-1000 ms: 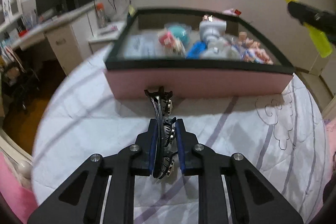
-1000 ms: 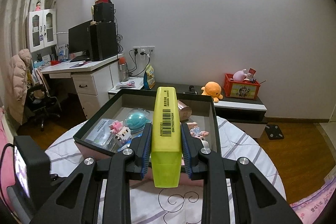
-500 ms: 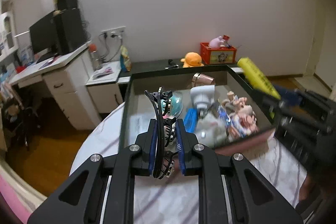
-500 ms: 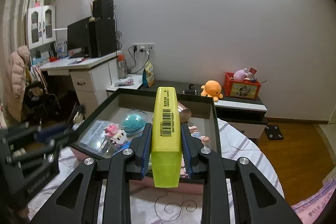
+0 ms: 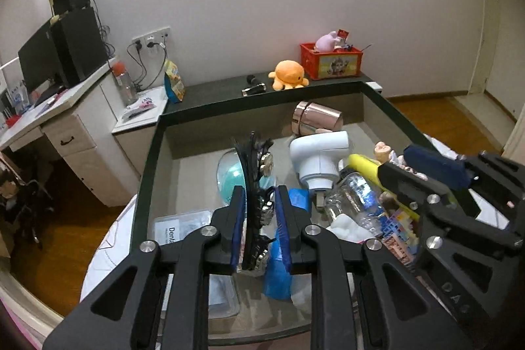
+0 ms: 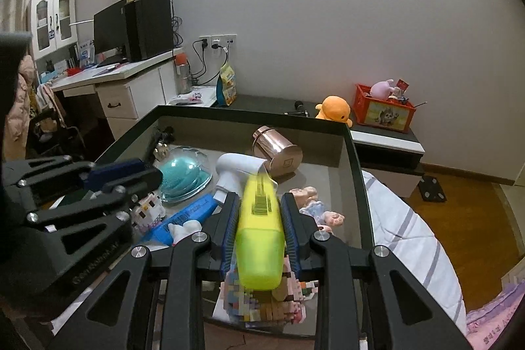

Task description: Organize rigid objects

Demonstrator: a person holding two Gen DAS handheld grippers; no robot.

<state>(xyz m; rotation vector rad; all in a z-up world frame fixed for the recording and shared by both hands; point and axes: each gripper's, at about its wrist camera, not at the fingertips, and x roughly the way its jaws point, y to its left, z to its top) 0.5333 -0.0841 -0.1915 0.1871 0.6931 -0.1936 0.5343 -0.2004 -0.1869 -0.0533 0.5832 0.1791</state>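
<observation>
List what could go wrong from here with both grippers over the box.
1. The left gripper is opening with the black jewelled hair clip between its pads; the clip could drop onto the clear dome with the teal ball, not a bare spot.
2. The right gripper, shut on the yellow-green highlighter, works close beside the left gripper; they might collide.
3. The dark-rimmed storage box is crowded, so the highlighter may land on the pastel block figure.
</observation>
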